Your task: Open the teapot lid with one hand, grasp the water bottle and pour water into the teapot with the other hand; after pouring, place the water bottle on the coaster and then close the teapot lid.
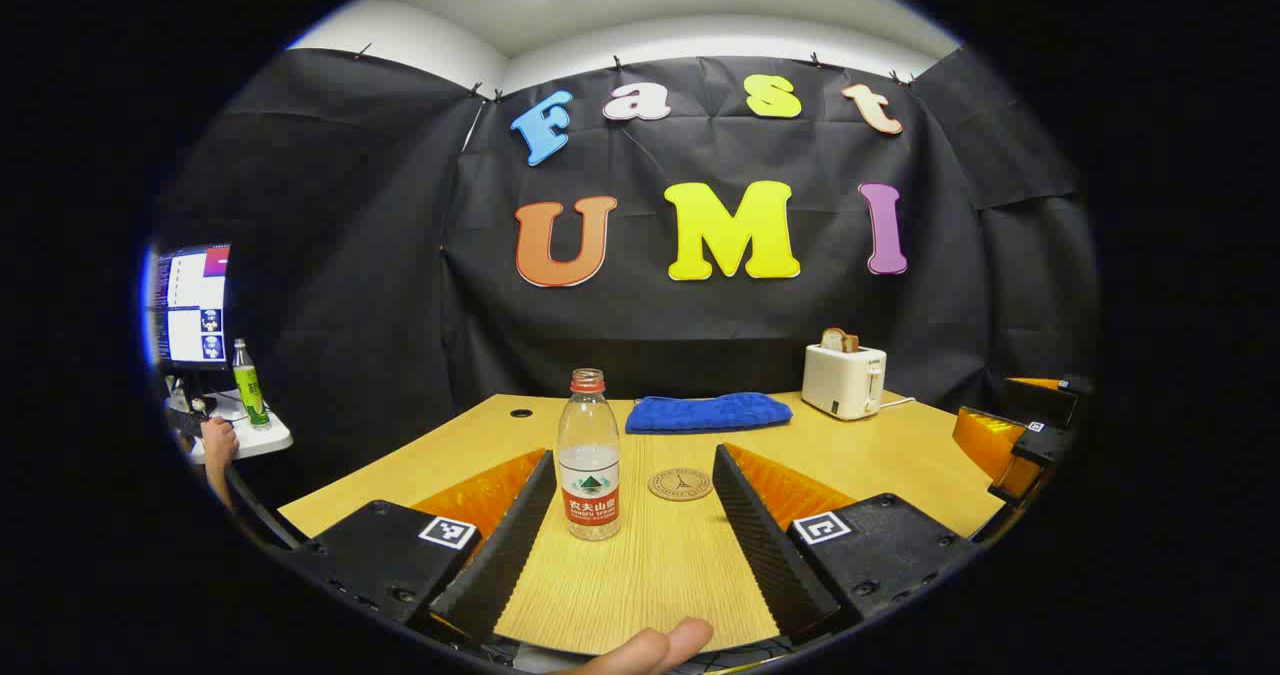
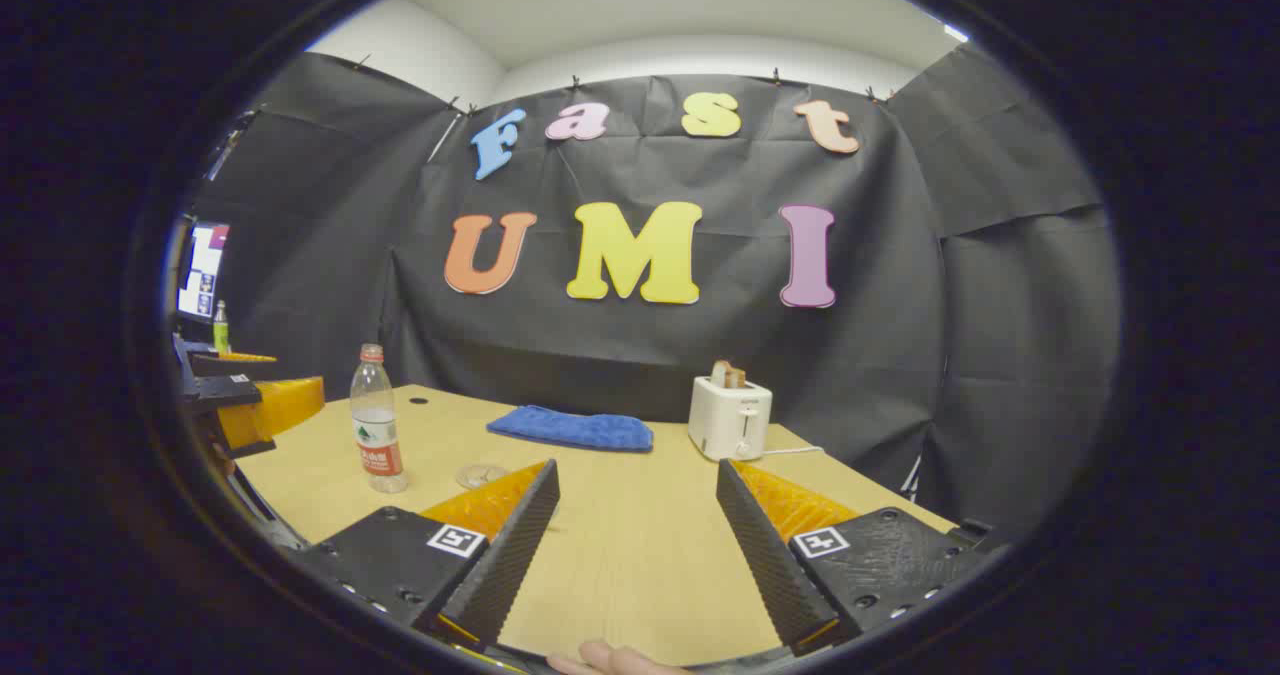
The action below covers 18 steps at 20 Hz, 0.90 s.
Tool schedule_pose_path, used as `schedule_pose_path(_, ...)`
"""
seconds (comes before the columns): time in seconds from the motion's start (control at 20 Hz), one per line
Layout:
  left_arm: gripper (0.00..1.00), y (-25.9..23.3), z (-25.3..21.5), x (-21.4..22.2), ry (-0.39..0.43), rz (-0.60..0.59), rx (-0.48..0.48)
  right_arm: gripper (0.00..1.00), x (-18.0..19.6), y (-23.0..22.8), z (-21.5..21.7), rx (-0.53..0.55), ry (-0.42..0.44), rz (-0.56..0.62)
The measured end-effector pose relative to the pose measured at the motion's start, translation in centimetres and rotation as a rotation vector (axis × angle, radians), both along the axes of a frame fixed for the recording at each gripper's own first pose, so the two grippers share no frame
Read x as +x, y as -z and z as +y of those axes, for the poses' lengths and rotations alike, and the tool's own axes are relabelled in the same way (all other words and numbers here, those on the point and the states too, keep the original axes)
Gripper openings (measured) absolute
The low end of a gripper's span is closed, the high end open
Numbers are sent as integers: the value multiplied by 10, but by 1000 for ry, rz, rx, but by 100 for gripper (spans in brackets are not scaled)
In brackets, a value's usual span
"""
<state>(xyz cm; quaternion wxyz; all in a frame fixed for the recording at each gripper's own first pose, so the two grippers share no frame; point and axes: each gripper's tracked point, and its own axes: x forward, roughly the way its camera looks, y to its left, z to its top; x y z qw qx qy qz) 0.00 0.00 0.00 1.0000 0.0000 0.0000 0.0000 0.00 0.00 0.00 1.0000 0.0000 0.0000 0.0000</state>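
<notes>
Clear plastic water bottle (image 1: pixel 588 455) stands upright at centre of the left gripper view, between the wide-open left hand-held gripper (image 1: pixel 634 540) fingers, likely lined up for grasping; in the right gripper view it stands lower left, the right hand-held gripper (image 2: pixel 637 545) wide, empty.

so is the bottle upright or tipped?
Upright. The bottle stands on its base on the table, cap on top, just left of the coaster; neither gripper touches it.
</notes>
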Motion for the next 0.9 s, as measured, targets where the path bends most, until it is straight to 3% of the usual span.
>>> schedule_pose_path(0.9, 99, 14, 29, 4, -59, 53, -1, 95, 23, 32, 20, 26, -26, 53)
